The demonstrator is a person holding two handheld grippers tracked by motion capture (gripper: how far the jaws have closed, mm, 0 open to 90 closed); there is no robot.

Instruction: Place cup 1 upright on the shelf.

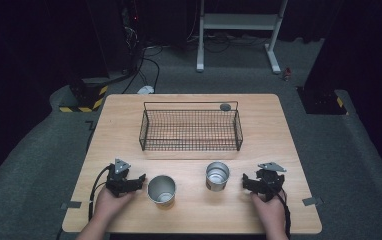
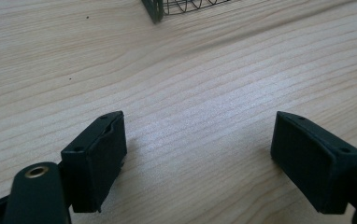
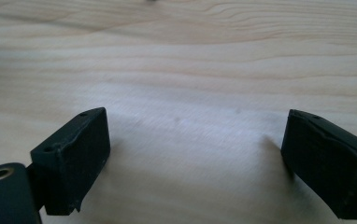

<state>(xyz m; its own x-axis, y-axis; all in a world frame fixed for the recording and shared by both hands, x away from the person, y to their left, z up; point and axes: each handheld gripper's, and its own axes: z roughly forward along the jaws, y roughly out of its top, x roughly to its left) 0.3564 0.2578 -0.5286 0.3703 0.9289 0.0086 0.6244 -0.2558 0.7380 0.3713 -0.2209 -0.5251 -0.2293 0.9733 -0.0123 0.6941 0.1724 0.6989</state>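
Two round metal cups (image 1: 161, 189) (image 1: 217, 175) set upright on light wooden surface (image 1: 129, 125), before black wire basket (image 1: 190, 131). Left gripper (image 1: 138, 182), right gripper (image 1: 246, 181) held beside cups, jaws spread wide, nothing gripped.

Lab or recording studio setup, not a home. Light wood desk (image 1: 129, 107) stands alone on grey carpet (image 1: 34, 155), dark black walls all round. Yellow-black hazard tape (image 1: 96, 97) on a stand base at far left and again at far right. Cables (image 1: 146, 67) run across the floor to a dark equipment rack (image 1: 129, 30). White metal frame (image 1: 239, 30) on legs at the back. Tape markers (image 1: 71, 204) on the desk edges.
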